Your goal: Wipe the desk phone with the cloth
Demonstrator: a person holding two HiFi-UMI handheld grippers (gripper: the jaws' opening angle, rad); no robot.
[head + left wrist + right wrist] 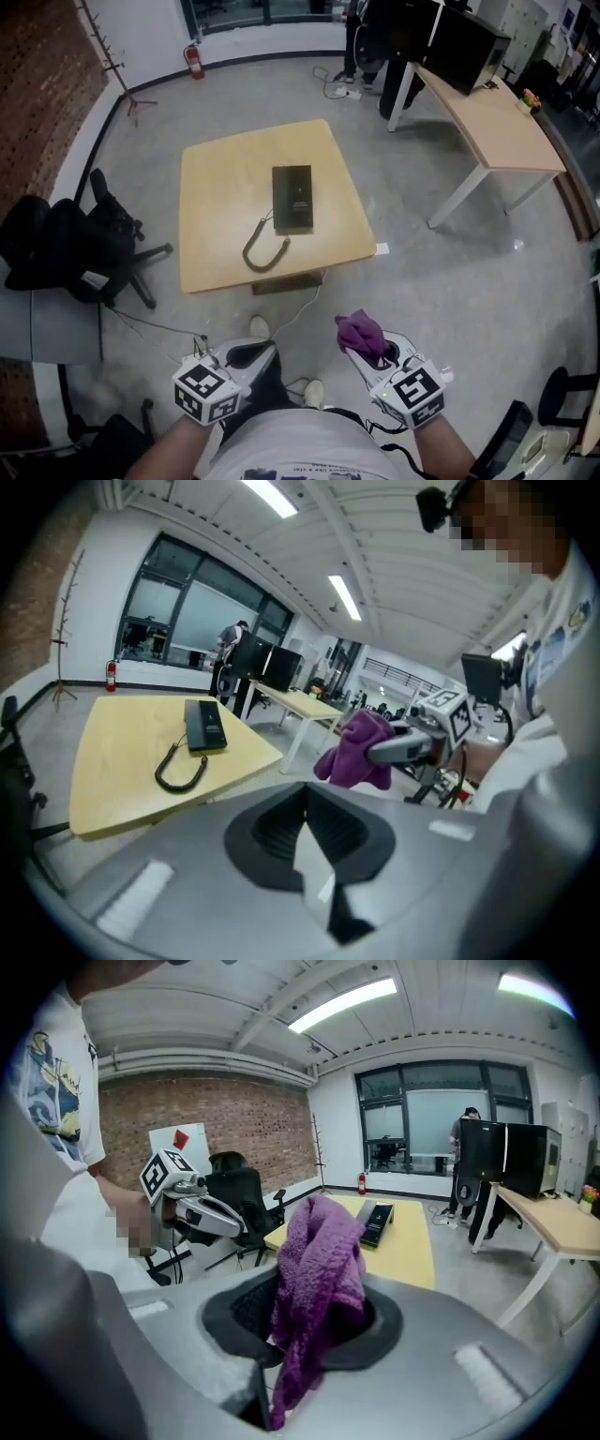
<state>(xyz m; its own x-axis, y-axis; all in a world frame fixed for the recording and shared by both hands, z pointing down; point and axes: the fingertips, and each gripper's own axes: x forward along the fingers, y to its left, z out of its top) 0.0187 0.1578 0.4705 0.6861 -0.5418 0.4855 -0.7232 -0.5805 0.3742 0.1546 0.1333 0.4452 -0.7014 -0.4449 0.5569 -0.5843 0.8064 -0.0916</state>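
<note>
Pinching cloth, right hand-held gripper hovers off table.

Pretty clearly an office: pale square wooden bench with a black corded desk phone, black swivel chair, big black monitor on a second long bench (red fire extinguisher by the wall too).

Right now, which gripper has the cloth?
The right gripper: its jaws are shut on the purple cloth. The left gripper is shut with nothing between its jaws.
</note>
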